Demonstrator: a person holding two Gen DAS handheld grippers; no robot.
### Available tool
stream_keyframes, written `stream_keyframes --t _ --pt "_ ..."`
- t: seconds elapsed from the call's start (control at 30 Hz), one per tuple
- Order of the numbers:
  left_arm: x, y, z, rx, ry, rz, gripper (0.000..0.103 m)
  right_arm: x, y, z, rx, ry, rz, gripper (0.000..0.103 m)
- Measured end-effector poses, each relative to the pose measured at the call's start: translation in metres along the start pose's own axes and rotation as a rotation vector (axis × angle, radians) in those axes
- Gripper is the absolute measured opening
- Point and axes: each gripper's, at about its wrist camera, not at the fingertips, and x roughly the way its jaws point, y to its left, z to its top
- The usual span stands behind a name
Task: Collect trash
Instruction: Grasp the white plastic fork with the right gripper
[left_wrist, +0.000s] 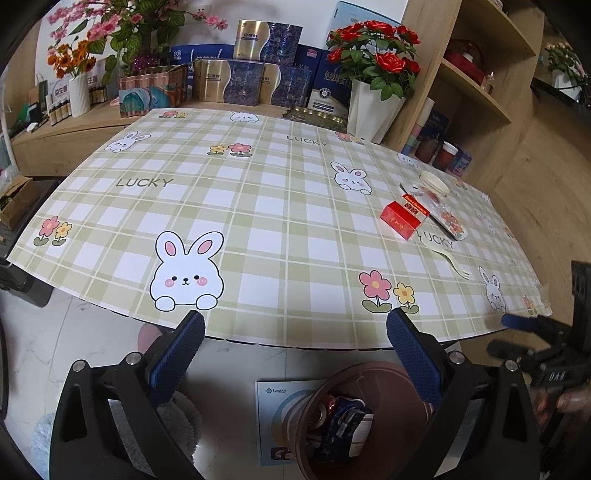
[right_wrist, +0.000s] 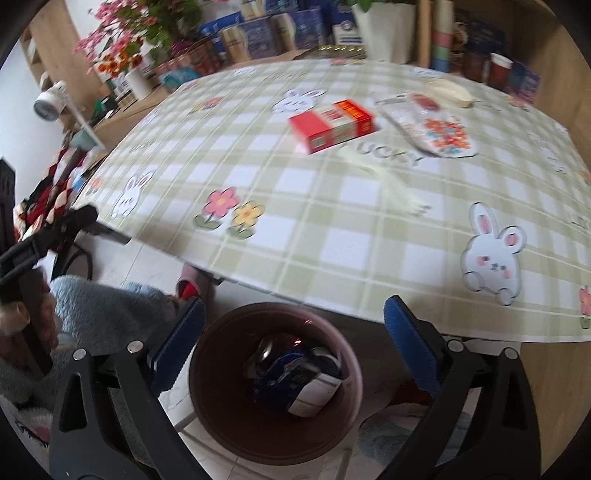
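Observation:
A brown round bin (right_wrist: 207, 398) stands on the floor below the table's near edge, with a blue and white packet (right_wrist: 299, 384) and other scraps inside. My right gripper (right_wrist: 293, 312) hangs open above the bin with nothing between its blue pads. On the checked tablecloth (right_wrist: 295, 221) lie a red box (right_wrist: 330, 123), a flowered wrapper (right_wrist: 439, 134), a pale plastic fork (right_wrist: 388, 184) and a cream lid (right_wrist: 450, 92). My left gripper (left_wrist: 295, 325) is open and empty over the table's near edge, left of the bin (left_wrist: 310, 443). The red box (left_wrist: 402, 218) and fork (left_wrist: 448, 260) lie far to its right.
Boxes, flower pots (left_wrist: 373, 110) and a white vase (left_wrist: 79, 94) line the back of the table and the wooden shelf (left_wrist: 476, 85). A printed leaflet (left_wrist: 273, 406) lies on the tiled floor beside the bin. A fluffy blue sleeve (right_wrist: 103, 306) is at the left.

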Motion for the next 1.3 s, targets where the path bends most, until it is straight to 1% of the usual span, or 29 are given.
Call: stream_keyframes --t 0.2,0.33,0.47,0.6,0.67,0.8,0.87,0.9,0.97,1.07,1.3 --pt "0.000 -0.005 0.002 0.025 -0.006 0.008 0.096 -0.009 -0.020 0.007 0.016 -0.039 -0.060 0.096" --pt "0.002 -0.007 0.004 0.028 0.000 0.013 0.096 -0.011 -0.031 0.008 0.034 -0.050 -0.066 0.096" --pt "0.007 -0.010 0.006 0.041 0.009 0.017 0.096 -0.010 -0.036 0.008 0.014 -0.053 -0.086 0.096" --pt "0.013 -0.014 0.008 0.054 0.017 0.020 0.096 -0.007 -0.042 0.011 0.004 -0.051 -0.071 0.094" --pt "0.017 -0.016 0.010 0.065 0.022 0.022 0.096 -0.004 -0.044 0.013 -0.017 -0.043 -0.069 0.085" --pt "0.025 -0.020 0.013 0.083 0.030 0.022 0.096 0.003 -0.047 0.022 -0.060 -0.035 -0.086 0.076" --pt "0.031 -0.023 0.016 0.099 0.035 0.021 0.096 0.009 -0.050 0.030 -0.084 -0.028 -0.087 0.068" --pt "0.034 -0.025 0.018 0.106 0.037 0.021 0.096 0.011 -0.051 0.033 -0.092 -0.026 -0.087 0.066" --pt "0.039 -0.027 0.021 0.116 0.039 0.019 0.096 0.018 -0.056 0.043 -0.110 -0.024 -0.088 0.057" --pt "0.046 -0.032 0.029 0.134 0.038 0.013 0.096 0.028 -0.062 0.056 -0.121 -0.020 -0.077 0.049" --pt "0.064 -0.042 0.042 0.164 0.049 -0.007 0.096 0.056 -0.063 0.083 -0.168 0.009 -0.036 0.042"
